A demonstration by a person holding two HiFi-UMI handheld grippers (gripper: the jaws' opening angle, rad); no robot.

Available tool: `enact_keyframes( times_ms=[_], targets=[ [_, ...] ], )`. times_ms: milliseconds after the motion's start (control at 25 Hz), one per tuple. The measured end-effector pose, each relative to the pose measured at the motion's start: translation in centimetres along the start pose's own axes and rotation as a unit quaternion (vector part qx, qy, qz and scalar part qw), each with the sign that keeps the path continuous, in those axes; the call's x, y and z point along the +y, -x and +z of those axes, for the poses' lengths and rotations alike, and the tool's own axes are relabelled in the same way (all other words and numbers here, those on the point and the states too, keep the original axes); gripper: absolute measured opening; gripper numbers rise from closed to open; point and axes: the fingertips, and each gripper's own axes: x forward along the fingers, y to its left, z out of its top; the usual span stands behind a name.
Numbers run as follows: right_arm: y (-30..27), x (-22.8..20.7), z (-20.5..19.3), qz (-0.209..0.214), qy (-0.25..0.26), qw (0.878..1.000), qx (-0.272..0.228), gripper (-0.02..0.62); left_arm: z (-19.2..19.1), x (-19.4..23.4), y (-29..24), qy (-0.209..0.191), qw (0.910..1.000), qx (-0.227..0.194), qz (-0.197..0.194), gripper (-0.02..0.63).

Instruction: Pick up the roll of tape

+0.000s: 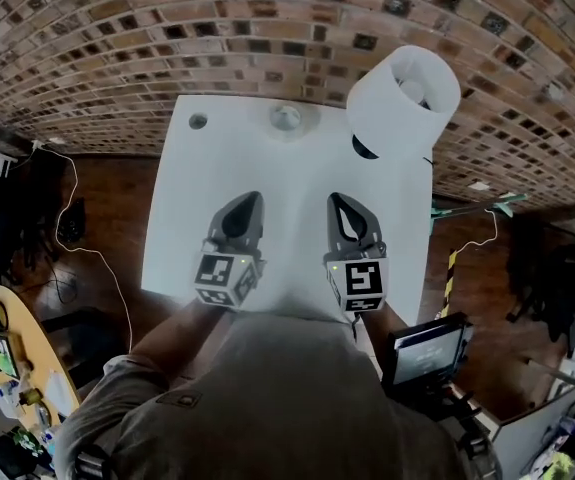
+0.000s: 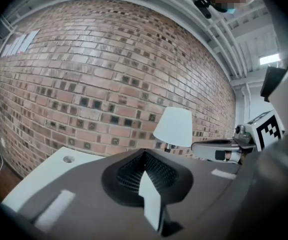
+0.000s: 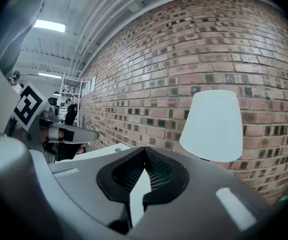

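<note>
A pale, roundish roll of tape lies at the far edge of the white table, close to the brick wall. My left gripper and right gripper hover side by side over the table's middle, both pointing at the wall, well short of the roll. Each pair of jaws meets at the tips with nothing between them, as the left gripper view and the right gripper view both show. The roll is hidden behind the jaws in both gripper views.
A white lamp with a dark base stands at the table's far right corner, right of the roll. A round grommet hole sits at the far left corner. A brick wall runs behind the table. Cables lie on the wooden floor at the left.
</note>
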Motion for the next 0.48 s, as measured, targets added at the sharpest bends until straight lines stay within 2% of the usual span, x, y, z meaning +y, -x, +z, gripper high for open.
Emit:
enact_keyframes(
  times_ms=[160,480],
  targets=[
    [-2.3,0.2,0.2,-0.020,0.000,1.000,0.014,0.014,-0.3,2.2,-1.6,0.006,0.9997,0.016,-0.016,0.002],
    [-6.9,-0.3,-0.9,-0.016,0.000,0.999,0.035,0.014,-1.7,5.6,-5.6,0.002,0.9992,0.038,-0.007,0.002]
  ],
)
